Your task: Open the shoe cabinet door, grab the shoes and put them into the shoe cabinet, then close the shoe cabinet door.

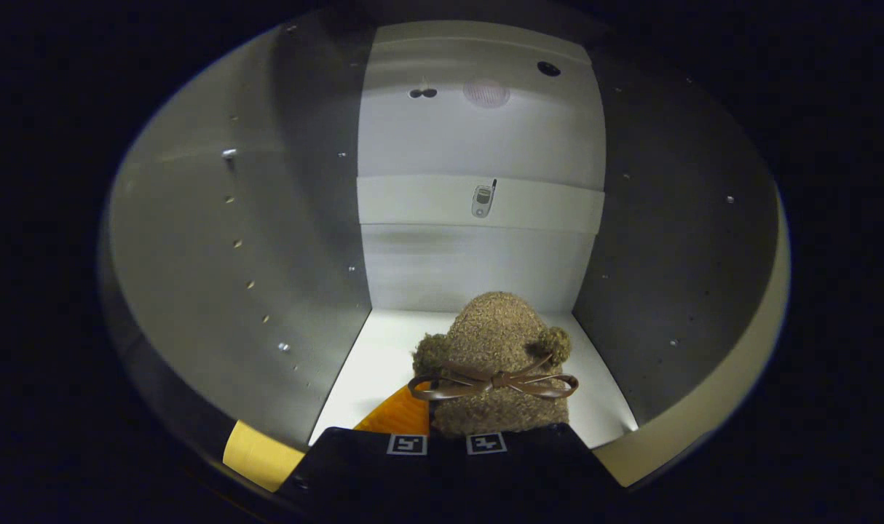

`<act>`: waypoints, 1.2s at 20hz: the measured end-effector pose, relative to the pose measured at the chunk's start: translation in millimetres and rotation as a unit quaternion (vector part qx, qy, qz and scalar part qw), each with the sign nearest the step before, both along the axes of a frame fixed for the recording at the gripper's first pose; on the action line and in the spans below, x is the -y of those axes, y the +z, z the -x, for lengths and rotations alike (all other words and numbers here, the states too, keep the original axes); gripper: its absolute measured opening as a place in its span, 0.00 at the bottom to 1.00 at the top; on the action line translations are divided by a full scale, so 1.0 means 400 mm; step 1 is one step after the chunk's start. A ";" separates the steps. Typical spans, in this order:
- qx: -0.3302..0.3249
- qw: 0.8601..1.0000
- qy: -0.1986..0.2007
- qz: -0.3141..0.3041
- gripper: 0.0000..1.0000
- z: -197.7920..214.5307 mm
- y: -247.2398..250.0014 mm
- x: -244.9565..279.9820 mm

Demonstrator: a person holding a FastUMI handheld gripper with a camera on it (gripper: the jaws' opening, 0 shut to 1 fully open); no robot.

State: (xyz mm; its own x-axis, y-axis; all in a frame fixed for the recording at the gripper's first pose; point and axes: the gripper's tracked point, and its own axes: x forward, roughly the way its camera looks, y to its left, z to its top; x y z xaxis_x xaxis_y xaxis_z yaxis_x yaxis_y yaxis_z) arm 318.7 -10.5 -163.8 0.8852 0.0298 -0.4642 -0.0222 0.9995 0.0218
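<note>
Gripper [446, 442] reaches into the shoe cabinet [478, 200]; white back wall, grey side walls w/ rows of shelf-pin holes, white floor panel [376, 364] all in view.

Shoe [494, 364]: fuzzy brown slipper-type w/ brown bow [493, 382] across the top and a pompom either side. Sits just ahead of the fingers, toe pointing to the back wall, heel end at the finger bases. Orange insole or lining [402, 416] peeks out beside it, near the left finger.

Claw state: finger bodies w/ their two square markers sit close together, shoe's rear butts right up against them. Looks like a clamp on the heel, but the tips are hidden under the fuzz, so can't tell for sure if both press on it.

Whether the shoe rests on the floor panel or hangs just above: can't tell; no clear shadow gap.

Progress (judged):
- Door open: done, interior is fully exposed.
- Shoe picked and carried in: done or nearly so.
- Left: set down and let go, back the gripper out, bring any further shoe, close the door.

Roughly past the midpoint.
</note>
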 end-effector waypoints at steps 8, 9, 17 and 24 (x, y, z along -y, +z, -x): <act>-0.007 0.999 -0.025 -0.036 0.05 -0.215 -0.072 0.022; -0.014 0.999 -0.025 -0.038 0.05 -0.229 -0.088 0.023; -0.048 0.998 -0.020 -0.019 0.56 -0.214 -0.143 0.020; -0.029 0.999 -0.020 -0.009 0.83 -0.130 -0.096 0.022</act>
